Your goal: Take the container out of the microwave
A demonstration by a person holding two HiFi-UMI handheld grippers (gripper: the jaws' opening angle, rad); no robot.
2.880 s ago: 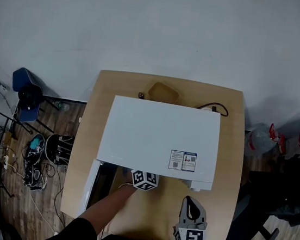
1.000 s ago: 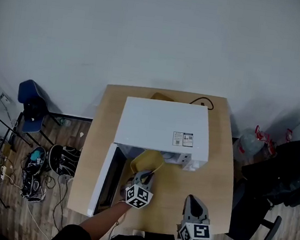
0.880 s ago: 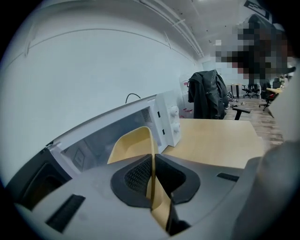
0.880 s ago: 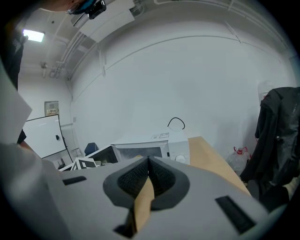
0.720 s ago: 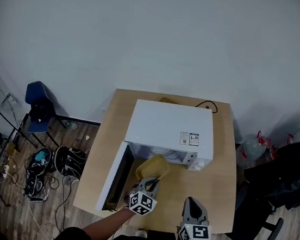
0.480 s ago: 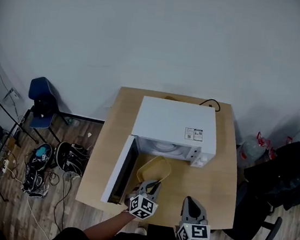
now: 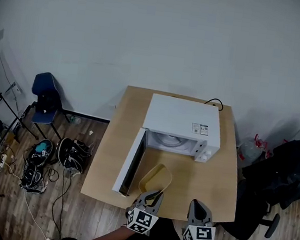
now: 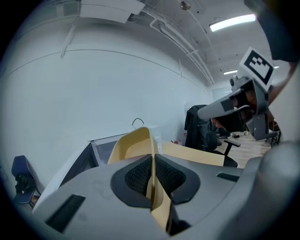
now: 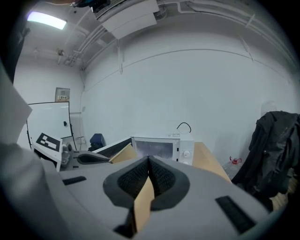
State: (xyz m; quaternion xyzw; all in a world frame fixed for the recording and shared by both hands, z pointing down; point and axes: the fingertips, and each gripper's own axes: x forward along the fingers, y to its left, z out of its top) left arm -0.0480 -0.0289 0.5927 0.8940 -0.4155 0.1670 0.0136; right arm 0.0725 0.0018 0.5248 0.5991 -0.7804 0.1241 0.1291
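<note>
The white microwave (image 7: pixel 182 125) stands at the back of the wooden table (image 7: pixel 212 185) with its door (image 7: pixel 132 162) swung open to the left. The yellow container (image 7: pixel 156 178) is outside the oven, above the table's front part. My left gripper (image 7: pixel 151 198) is shut on the container's near wall; in the left gripper view the yellow container (image 8: pixel 132 143) has that wall pinched between the pads (image 8: pixel 136 174). My right gripper (image 7: pixel 198 210) hangs to its right, shut and empty. The right gripper view shows the microwave (image 9: pixel 161 147) ahead.
A black cable (image 7: pixel 216 102) loops behind the microwave. On the floor at the left are a blue chair (image 7: pixel 45 96), shoes and tangled wires (image 7: pixel 52 153). A black office chair with a dark jacket (image 7: pixel 288 170) and a water bottle (image 7: pixel 248 147) stand at the right.
My left gripper, earlier reaching into the microwave, has drawn the yellow container out, back to the table's front edge and upward. Both grippers and the viewpoint have backed away from the oven.
</note>
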